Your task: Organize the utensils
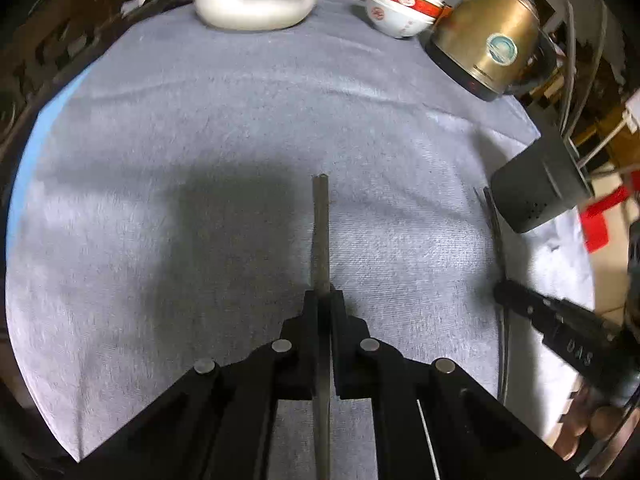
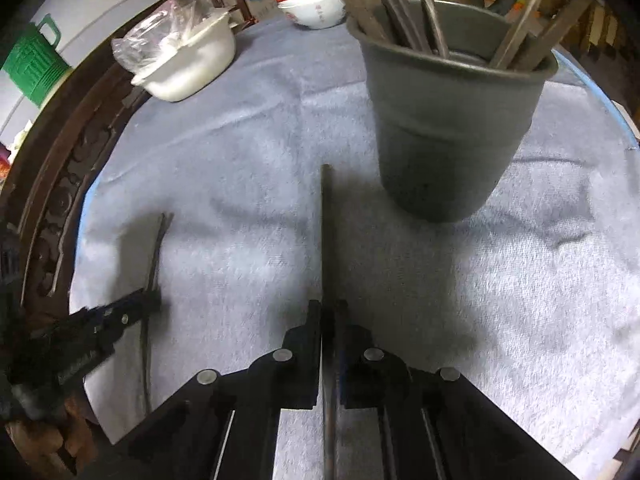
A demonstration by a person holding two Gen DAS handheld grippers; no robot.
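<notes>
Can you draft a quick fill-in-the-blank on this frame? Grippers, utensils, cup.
1. The left gripper is shut on a ____.
2. The other utensils already stand in the dark grey ____.
3. The right gripper is ____ on its own chopstick.
4. The table is covered by a light ____.

Missing words: chopstick; cup; shut; towel

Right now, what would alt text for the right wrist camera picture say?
The right gripper pinches a thin dark utensil, pointing toward a gray cup of utensils on a gray towel. At far left, the left gripper holds another utensil.
</notes>
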